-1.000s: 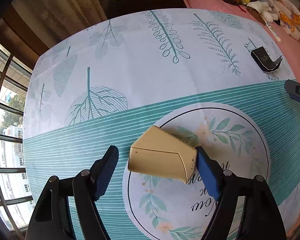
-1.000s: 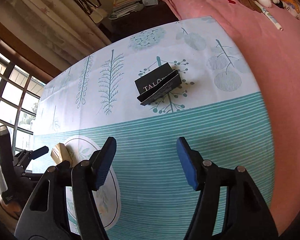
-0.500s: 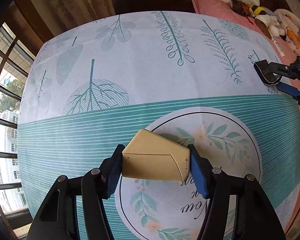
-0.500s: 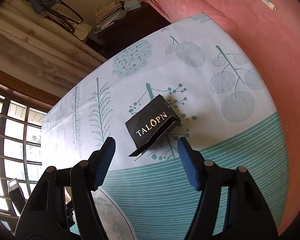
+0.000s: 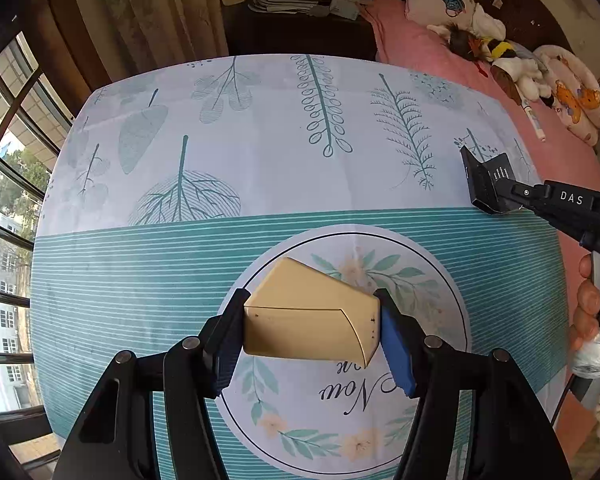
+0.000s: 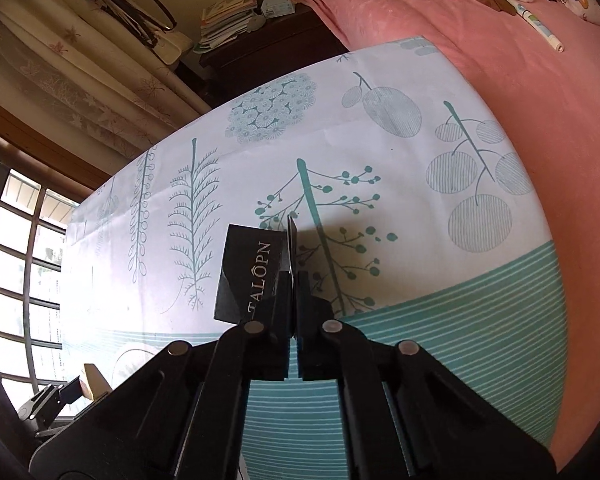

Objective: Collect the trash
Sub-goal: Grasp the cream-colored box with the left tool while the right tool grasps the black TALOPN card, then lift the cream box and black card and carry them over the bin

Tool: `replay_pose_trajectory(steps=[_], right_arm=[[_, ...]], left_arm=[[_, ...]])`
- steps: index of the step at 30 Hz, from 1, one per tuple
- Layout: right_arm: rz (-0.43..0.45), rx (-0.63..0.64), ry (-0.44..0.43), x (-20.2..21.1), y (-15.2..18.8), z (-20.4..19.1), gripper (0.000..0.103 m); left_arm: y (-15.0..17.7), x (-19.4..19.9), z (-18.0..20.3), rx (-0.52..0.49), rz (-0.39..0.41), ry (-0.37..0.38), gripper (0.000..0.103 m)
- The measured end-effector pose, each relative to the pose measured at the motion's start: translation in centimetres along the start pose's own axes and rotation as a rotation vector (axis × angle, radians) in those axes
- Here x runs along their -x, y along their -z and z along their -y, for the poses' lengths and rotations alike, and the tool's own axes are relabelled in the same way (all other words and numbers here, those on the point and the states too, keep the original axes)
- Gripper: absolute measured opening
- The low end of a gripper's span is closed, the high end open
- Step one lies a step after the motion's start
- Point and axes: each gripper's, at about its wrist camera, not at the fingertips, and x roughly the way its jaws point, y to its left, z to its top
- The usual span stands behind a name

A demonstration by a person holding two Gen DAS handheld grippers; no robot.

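Left gripper [image 5: 310,330] clamped on the tan box [image 5: 308,316], clear of the tablecloth [image 5: 260,184]; right gripper [image 6: 293,280] pinched shut on the black box's [image 6: 252,272] thin flap; lift that one slowly, flap may bend or slip; keep both level toward the bin.

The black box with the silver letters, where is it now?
In the right wrist view the black box is at centre, its thin flap pinched by the right gripper over the white, leaf-printed part of the tablecloth.
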Motion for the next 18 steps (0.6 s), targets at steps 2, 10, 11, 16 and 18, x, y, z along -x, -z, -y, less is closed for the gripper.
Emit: replay_pose_trajectory(steps=[2,10,11,16,18], right_arm=[[0.003,0.016,-0.017,0.9,0.8,-0.3,0.0],[-0.002,0.053,-0.071,5.6,5.6,-1.8,0.0],[0.0,0.056,-0.079,6.3,6.3,-2.1,0.0],[0.009,0.076,-0.107,10.5,10.7,-3.1,0.0],[0.017,0.078,-0.111,12.5,13.0,-3.7,0.0]], left_arm=[[0.5,1.1,0.3,-0.003,0.013,0.006,0.062],[4.1,6.8,1.3,-0.017,0.065,0.046,0.062],[4.8,7.6,1.4,-0.019,0.071,0.051,0.062],[8.7,11.9,1.4,-0.05,0.111,0.073,0.062],[10.7,13.7,1.2,-0.057,0.123,0.095,0.062]])
